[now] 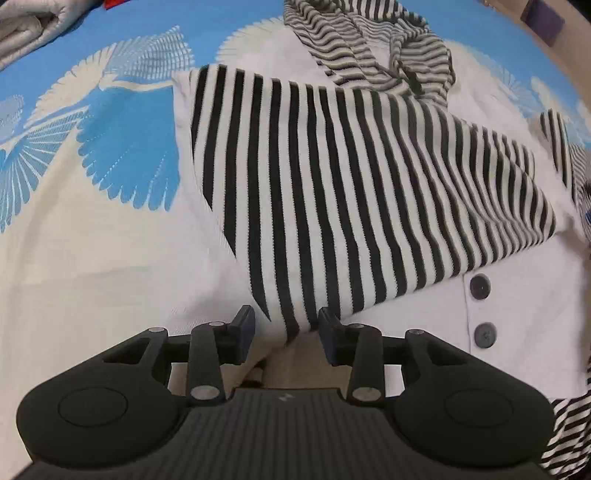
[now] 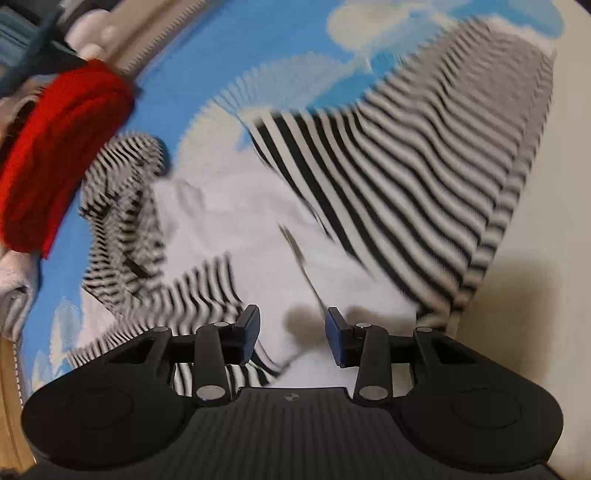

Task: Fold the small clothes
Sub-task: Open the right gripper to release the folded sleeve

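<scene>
Left tool (image 1: 286, 332): jaws parted, cuff end of the folded striped sleeve (image 1: 332, 192) lying between them, pads not pressing. Right tool (image 2: 291, 332): jaws parted over bare white cloth, holding nothing; that view is blurred.

The hooded garment (image 1: 517, 295) lies flat on the blue-and-white bedspread (image 1: 122, 155), buttons up.

Risk, as judged: the loose sleeve may slide off the body when the next fold lifts it. The bunched striped hood (image 1: 369, 48) could skew the fold.

Farther off: red item (image 2: 62, 155), grey padded fabric (image 1: 26, 29) at the bed edge.
</scene>
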The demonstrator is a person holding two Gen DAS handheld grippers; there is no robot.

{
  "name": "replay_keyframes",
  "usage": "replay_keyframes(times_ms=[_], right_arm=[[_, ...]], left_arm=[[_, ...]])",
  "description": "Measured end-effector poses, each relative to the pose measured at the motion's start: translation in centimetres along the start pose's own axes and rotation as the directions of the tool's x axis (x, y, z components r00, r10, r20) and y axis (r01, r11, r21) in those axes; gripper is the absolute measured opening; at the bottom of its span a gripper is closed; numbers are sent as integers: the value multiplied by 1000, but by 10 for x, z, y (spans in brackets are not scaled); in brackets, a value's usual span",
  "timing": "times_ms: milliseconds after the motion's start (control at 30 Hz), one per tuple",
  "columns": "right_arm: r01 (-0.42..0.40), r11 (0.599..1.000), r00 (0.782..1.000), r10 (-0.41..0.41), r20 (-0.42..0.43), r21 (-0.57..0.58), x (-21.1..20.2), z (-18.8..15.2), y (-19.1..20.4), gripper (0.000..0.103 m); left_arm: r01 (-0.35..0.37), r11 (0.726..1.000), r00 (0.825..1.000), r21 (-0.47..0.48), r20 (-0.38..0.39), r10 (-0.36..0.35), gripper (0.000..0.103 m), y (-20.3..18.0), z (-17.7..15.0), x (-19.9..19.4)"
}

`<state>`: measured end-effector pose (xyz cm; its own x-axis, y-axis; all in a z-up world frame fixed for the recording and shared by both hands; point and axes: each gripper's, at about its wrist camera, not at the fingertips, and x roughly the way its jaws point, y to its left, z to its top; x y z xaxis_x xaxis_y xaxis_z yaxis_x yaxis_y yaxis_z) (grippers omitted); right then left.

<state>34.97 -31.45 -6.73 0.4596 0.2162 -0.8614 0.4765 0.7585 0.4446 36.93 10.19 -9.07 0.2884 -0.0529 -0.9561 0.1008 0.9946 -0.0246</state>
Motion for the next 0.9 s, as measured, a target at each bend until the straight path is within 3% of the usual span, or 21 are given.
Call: replay_keyframes(times_ms=[100, 200, 333, 500, 700, 900], right_arm=[[-7, 999, 997, 10, 71, -35, -20, 18, -2, 41], [20, 997, 989, -9, 149, -75, -39, 36, -6, 42], [57, 991, 986, -36, 165, -124, -54, 59, -28, 47], [116, 977, 985, -90, 148, -177, -58, 84, -64, 47], [137, 989, 969, -120, 217, -64, -68, 114, -129, 47], [204, 979, 955, -196, 221, -15, -36, 132, -175, 48]], left_arm=[[16, 1000, 998, -9, 68, -15, 43, -5, 6, -23], [34, 999, 983, 11, 180, -35, 48, -19, 12, -59], [52, 997, 961, 56, 269, -65, 55, -45, 17, -90], [57, 995, 962, 82, 261, -77, 55, -65, 20, -90], [47, 997, 966, 58, 251, -60, 55, -64, 21, -90], [45, 997, 966, 56, 252, -58, 55, -68, 26, -84]])
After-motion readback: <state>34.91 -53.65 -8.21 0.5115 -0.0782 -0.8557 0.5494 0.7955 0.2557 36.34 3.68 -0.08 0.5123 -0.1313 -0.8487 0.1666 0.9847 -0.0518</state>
